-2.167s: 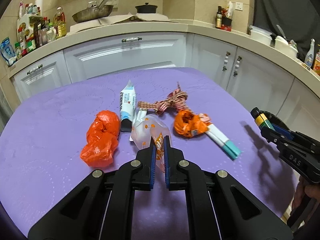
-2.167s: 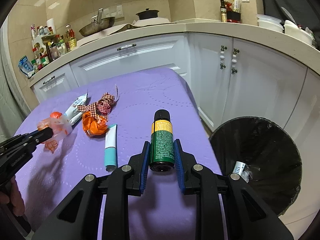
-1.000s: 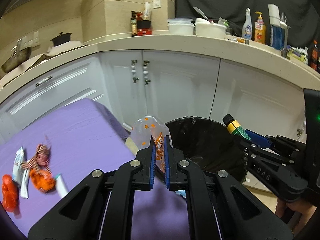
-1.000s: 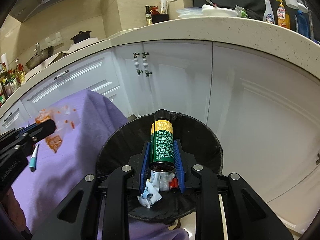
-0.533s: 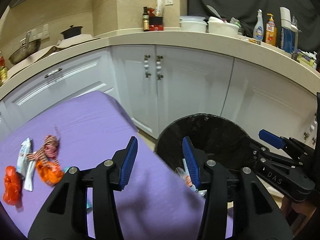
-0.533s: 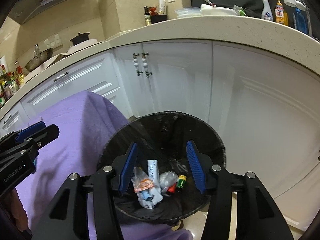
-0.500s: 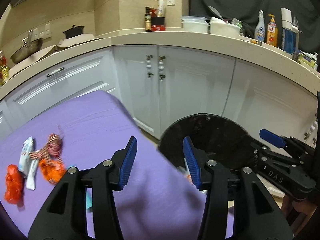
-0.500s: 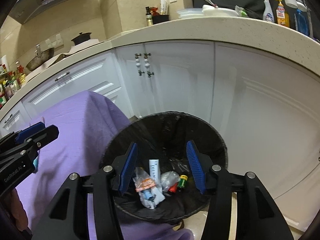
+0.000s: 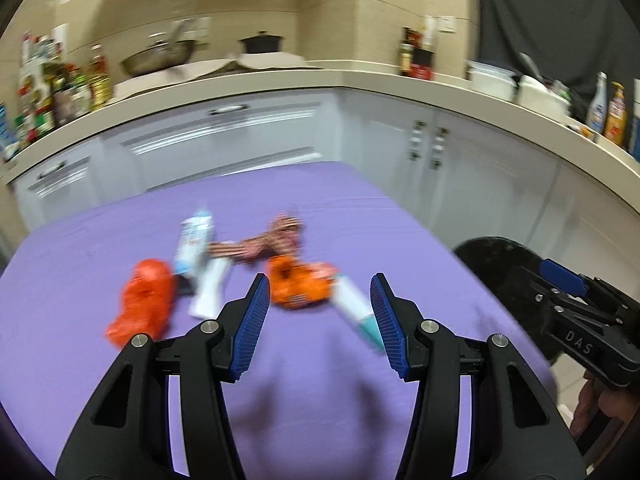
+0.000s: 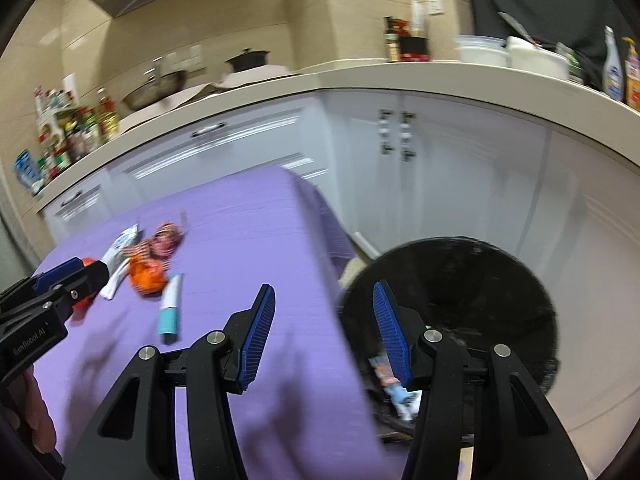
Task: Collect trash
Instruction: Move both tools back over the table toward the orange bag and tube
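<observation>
Now | both tongs (image 9: 316, 320) (image 10: 324, 330) just opened, empty | views back on table (image 9: 320, 208)

Purple counter (image 9: 320, 400); orange bag (image 9: 142, 304); red-checked ribbon (image 9: 276, 236); white-and-teal tube (image 10: 170, 306); black bin (image 10: 480, 280)
</observation>
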A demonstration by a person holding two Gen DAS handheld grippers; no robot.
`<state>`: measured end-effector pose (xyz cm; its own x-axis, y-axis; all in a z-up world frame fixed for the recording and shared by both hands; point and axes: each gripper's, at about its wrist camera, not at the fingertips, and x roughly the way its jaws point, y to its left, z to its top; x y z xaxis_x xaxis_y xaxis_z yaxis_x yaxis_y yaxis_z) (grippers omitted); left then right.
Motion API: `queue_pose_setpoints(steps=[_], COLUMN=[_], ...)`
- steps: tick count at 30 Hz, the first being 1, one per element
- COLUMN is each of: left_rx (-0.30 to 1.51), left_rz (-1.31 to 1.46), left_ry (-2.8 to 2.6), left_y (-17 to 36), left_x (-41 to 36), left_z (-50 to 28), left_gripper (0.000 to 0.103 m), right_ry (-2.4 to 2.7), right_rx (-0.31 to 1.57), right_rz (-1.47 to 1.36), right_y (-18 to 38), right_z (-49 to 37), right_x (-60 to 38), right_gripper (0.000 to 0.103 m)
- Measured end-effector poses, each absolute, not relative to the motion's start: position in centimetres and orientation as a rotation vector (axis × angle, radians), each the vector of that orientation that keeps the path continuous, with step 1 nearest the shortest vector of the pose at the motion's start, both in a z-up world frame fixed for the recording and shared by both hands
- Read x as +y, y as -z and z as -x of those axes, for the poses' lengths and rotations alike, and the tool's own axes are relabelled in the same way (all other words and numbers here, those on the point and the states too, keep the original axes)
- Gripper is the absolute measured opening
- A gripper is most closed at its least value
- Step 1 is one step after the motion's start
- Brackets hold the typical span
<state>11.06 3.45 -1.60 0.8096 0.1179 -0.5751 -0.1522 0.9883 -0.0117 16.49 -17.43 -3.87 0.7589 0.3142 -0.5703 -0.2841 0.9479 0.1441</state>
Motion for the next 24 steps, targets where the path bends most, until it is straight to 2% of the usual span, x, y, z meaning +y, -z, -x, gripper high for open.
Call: queue_pose_setpoints(steps=[20, 22, 24], left_rx=[0.636, 0.641, 0.646], left_rz=[0.169, 0.183, 0.199], left_ry=[-0.366, -0.363, -0.357], left_y=[2.6, 2.8, 3.1], left_x=[15.0, 15.5, 15.8], left_z=[-5.9, -5.9, -5.9], left_gripper=[0.052, 0.053, 0.06], right_ry=[-0.498, -0.502, -0.502], right_rx=[0.702, 0.712, 0.722], right_rz=[0.088, 0.096, 0.104], right_y=[4.7, 4.9, 5.1], right_z=[-15.9, -16.0, -16.1], right_x=[-6.7, -6.3, -6.0], right_gripper=[0.051, 0.051, 0.051])
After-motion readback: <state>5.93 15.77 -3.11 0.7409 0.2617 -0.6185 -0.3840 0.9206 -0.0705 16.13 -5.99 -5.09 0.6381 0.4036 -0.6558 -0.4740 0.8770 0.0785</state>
